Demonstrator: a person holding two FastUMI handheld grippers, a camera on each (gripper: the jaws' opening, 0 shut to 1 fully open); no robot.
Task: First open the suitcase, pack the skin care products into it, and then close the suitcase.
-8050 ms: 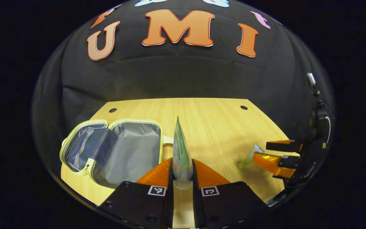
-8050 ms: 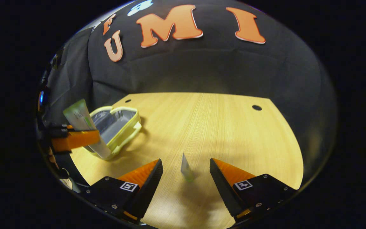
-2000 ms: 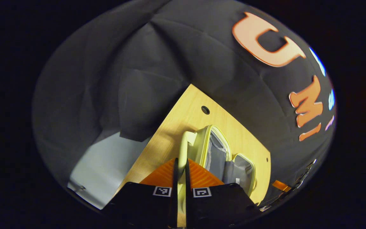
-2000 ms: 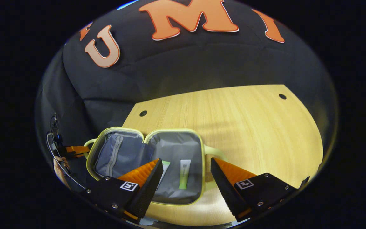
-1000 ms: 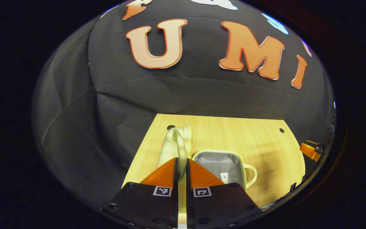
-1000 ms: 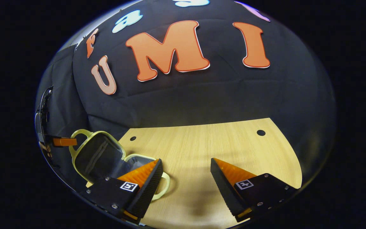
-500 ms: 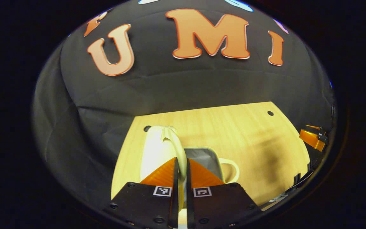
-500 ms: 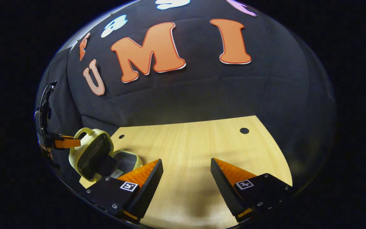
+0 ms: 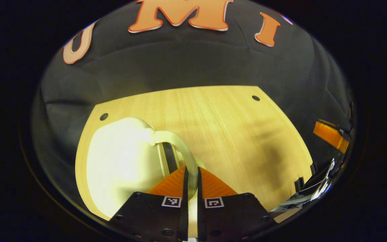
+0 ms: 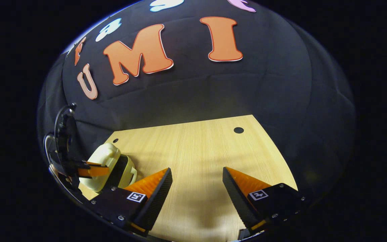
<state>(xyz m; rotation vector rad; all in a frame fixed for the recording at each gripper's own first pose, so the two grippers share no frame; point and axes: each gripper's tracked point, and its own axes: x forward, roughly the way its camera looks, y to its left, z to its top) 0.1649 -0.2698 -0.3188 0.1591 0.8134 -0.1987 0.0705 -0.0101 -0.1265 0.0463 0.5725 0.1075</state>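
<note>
Suitcase point(image 9: 119, 161) sits at the counter's point(image 9: 227, 134) left-near area, lid folded nearly down over the base; a dark gap is visible at the handle side. Left tool point(image 9: 190, 174) is pinched tight on the pale lid handle point(image 9: 180, 148), both fingers pressing on it. Right tool point(image 10: 197, 188) hangs spread wide with nothing in it, over bare counter, well apart from the case.

Step in hand: closing the lid. To do it well, I'd carry the handle down along the hinge arc, no sideways pull, so the lid rim lands square on the base rim. Don't let go until the gap is gone. Right tool could steady the base if it slides, or press the lid flat.

Orientation: in the right gripper view the suitcase point(image 10: 108, 166) looks tilted, lid edge slightly raised. Handle side points toward the counter's middle, hinge side toward the left edge. Which way its long axis runs I can't tell. Contents are hidden.
</note>
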